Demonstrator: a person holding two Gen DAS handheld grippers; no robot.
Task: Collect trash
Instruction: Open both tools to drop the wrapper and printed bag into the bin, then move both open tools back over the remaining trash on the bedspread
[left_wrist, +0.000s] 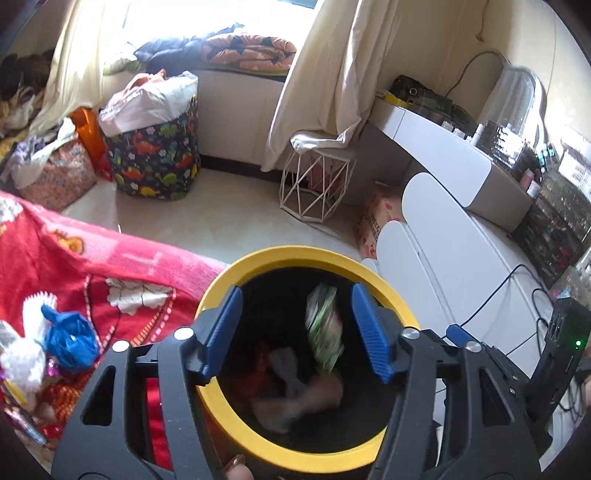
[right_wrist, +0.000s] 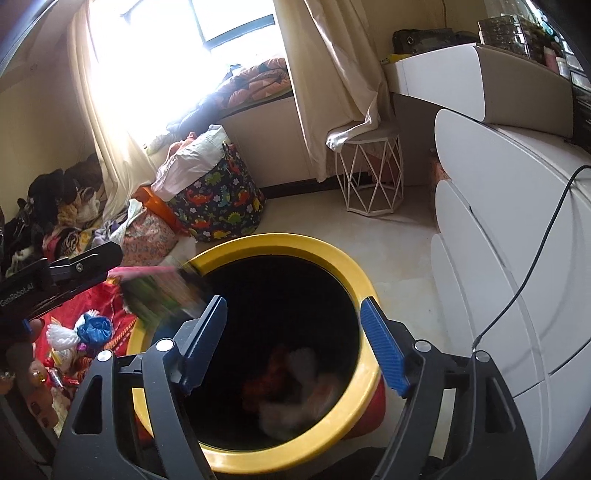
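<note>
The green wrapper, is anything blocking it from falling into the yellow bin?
Nothing visible does. The green wrapper is loose between the open left gripper's fingers, right over the yellow bin's open mouth, with only earlier trash at the bottom.

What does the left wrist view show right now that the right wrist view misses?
Only the left wrist view: a blurred green wrapper between the open left hand-held gripper fingers, over the bin mouth and touching neither pad.

Only the right wrist view: the window, plus a hand at the left edge.

Both: the yellow-rimmed bin with trash inside, the blue crumpled bag on the red blanket, the dinosaur-print basket, and the white wire stool.
</note>
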